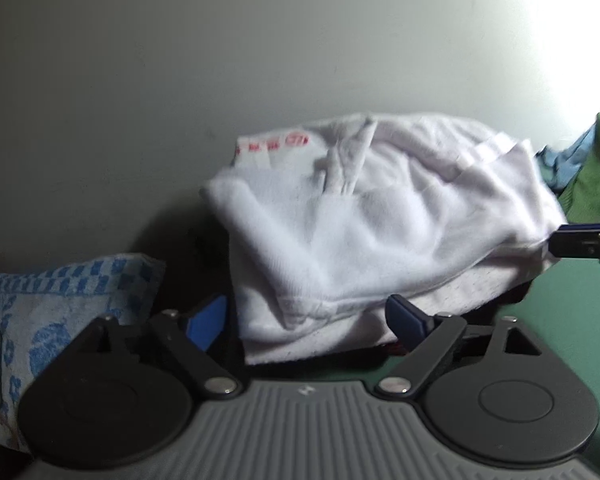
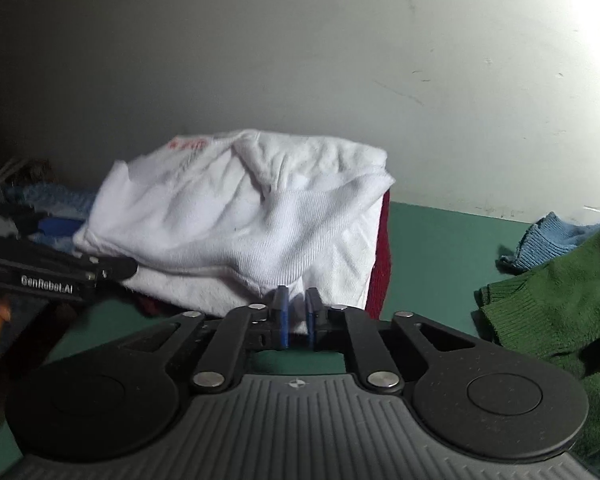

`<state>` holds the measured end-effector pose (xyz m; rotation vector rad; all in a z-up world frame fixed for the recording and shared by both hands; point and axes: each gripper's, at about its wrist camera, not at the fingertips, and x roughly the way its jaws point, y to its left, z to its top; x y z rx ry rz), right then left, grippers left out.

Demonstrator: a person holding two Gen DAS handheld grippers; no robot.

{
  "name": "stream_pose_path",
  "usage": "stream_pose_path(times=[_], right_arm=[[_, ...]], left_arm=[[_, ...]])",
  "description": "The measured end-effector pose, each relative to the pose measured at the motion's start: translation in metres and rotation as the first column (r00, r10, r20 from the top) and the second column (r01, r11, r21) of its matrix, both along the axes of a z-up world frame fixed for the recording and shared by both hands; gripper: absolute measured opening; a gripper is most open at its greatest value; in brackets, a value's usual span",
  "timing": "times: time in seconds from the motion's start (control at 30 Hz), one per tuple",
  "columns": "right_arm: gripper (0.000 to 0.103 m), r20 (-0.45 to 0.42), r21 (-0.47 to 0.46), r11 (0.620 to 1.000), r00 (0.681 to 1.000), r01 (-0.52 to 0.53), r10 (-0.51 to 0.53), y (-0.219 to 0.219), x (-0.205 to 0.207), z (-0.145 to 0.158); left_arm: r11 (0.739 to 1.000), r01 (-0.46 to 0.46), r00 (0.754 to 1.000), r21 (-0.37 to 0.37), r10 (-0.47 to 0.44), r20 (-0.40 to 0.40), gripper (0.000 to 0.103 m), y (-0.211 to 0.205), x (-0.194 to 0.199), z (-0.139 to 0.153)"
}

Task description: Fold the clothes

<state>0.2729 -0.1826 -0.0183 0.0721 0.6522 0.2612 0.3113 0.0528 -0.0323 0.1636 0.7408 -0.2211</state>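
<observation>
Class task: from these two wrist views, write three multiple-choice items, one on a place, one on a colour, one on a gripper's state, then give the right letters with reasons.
1. Where does the green sweater lie relative to the white garment, in the right wrist view?
A. on top of it
B. to its right, apart
C. beneath it

2. What colour is the table surface?
A. green
B. yellow
C. brown

3. How does the left gripper stand?
A. shut on a sweater
B. shut on nothing
C. open

Key: 1 B, bare table separates them. 2 A, green shows between the garments. 3 C, its blue-padded fingers are spread wide before the white garment, while the right gripper pinches that garment's lower edge.
</observation>
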Motion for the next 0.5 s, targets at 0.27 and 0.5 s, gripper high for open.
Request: stream_pose_path(times=[0.27,0.5], right_arm=[[0.025,-0.047,0.138,0.988,0.997,0.066,-0.060,-0.003,0.019,-0.007],[0.002,-0.081,0.089,0.992,0.993,0.090,-0.083,-0.006,0.024,-0.017]], left_arm=[[0.998,-0.037,0.999,-0.044,0.036,-0.039,0.086,0.005,0.012,-0.003],[0.999,-0.044,0.999,-0.020,0.043,-0.011,0.097,0.003,0.002,0.006]])
